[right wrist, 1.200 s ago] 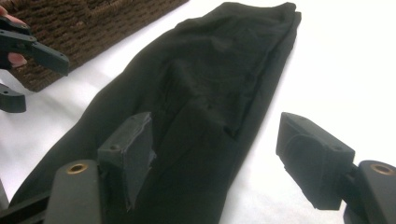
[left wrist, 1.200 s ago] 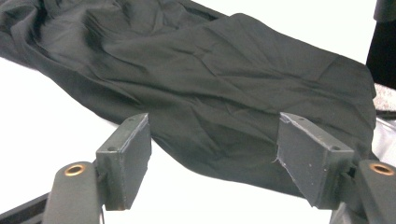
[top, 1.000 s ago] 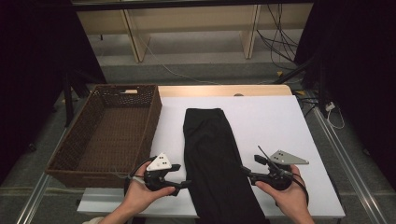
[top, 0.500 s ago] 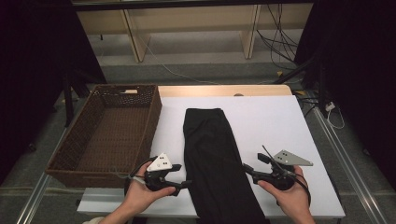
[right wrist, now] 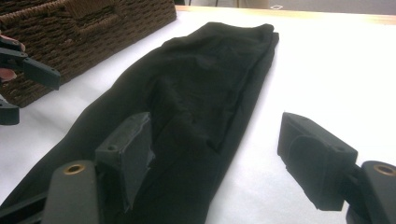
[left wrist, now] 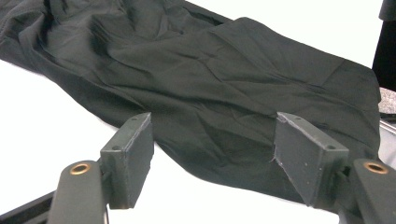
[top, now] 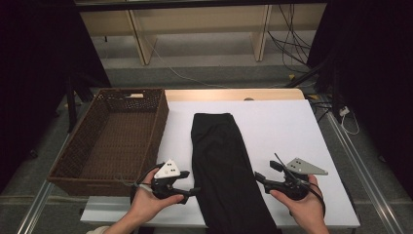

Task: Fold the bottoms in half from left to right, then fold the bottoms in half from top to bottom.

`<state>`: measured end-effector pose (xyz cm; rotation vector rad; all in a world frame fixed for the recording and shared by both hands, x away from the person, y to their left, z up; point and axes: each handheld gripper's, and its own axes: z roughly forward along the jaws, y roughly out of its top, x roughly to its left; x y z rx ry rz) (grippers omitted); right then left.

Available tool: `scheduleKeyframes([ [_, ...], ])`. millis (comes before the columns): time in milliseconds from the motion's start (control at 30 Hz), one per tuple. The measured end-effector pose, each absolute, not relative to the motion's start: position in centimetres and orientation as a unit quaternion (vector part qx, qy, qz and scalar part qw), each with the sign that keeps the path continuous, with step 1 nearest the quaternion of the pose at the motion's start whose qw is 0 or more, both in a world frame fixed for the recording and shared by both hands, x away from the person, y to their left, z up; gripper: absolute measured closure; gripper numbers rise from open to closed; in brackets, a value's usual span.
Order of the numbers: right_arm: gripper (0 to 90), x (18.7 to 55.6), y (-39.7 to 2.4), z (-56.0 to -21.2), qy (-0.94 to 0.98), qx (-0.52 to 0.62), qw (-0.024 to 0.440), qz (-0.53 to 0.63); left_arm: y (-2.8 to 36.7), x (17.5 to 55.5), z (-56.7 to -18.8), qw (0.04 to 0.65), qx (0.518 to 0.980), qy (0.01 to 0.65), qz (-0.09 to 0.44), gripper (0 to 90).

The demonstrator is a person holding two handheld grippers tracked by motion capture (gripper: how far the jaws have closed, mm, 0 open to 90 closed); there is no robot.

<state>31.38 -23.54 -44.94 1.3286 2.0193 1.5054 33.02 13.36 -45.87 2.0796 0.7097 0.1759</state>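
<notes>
My left claw [top: 194,191] sits at the near left edge of the black cloth [top: 226,170], its jaws standing well apart with nothing pinched between them; in the left gripper view the cloth's hem runs across the gap just beyond the pads [left wrist: 133,156]. Left of that claw, the wicker basket [top: 160,122] stands along the table's left side, its near corner close beside my left hand [top: 148,202]. That hand cups the claw from below, jaws pointing right toward the cloth.

The cloth lies folded in a long strip down the middle of the white table [top: 287,126], its near end hanging over the front edge. Nothing lies between either claw and the cloth.

My right claw [top: 258,178] hovers at the cloth's right edge, jaws wide and holding nothing; in the right gripper view the left pad [right wrist: 128,149] stands over the fabric and the other over bare table. My right hand [top: 304,207] holds it pointing left.

The basket holds nothing that I can see.
</notes>
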Motion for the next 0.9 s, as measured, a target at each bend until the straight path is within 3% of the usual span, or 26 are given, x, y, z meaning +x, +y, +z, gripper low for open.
scheduleKeyframes([
  [533,26.4,31.28,-23.73,-45.07,0.701,0.465,0.147,0.52,13.2,33.01,-45.9,0.448,0.844,0.286,0.071,29.6],
  [900,26.2,31.61,-23.76,-45.48,0.705,0.471,0.147,0.509,12.69,32.71,-46.64,0.427,0.855,0.293,0.036,36.1],
])
